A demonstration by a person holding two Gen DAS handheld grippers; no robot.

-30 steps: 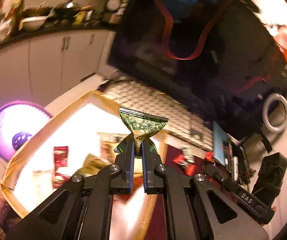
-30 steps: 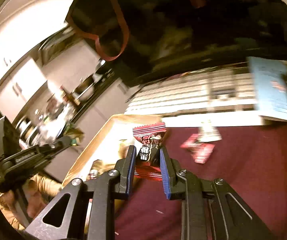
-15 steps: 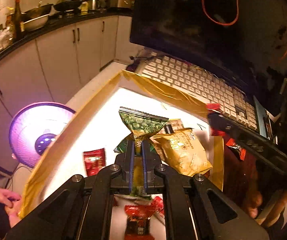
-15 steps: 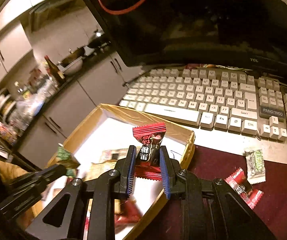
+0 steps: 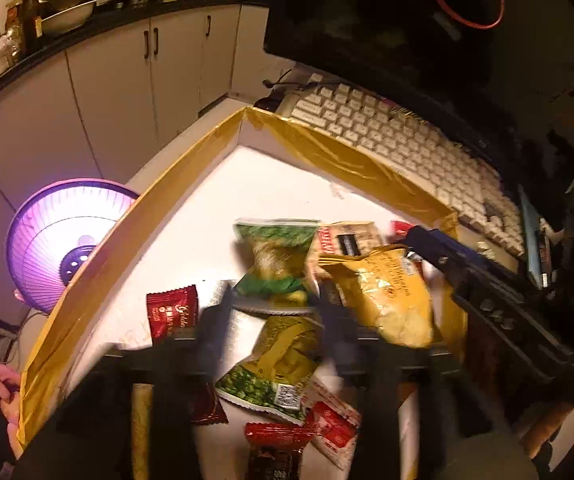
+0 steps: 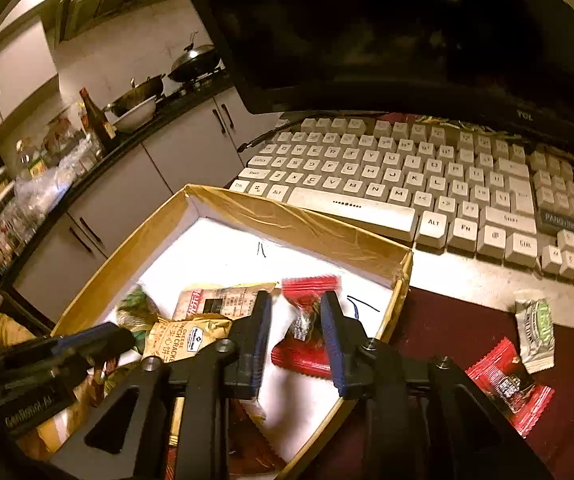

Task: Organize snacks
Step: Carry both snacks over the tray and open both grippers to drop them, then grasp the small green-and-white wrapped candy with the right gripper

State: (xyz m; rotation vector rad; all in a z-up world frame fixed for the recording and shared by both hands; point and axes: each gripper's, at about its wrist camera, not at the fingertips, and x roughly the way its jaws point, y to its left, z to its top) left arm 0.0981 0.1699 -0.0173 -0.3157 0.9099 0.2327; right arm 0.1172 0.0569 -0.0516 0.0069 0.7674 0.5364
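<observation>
My left fingers [image 5: 275, 312] just spread, green pea packet [image 5: 275, 256] loose above box [image 6: 307, 220]. My right fingers [image 6: 293, 332] opening; red candy [image 6: 307, 320] between, over box floor beside yellow cracker bag [image 6: 183, 340].

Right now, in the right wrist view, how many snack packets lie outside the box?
2: a green-and-white packet below the keyboard, and a red packet beside it, nearer the camera. More may hide behind the right gripper.

You are looking at a box [image 6: 311, 228] sitting on the worktop [image 6: 467, 280] just before the keyboard [image 6: 407, 172], with snack packets [image 5: 379, 292] lying inside it. Right of the box, two packets [image 6: 527, 348] are lying on the worktop.
</observation>
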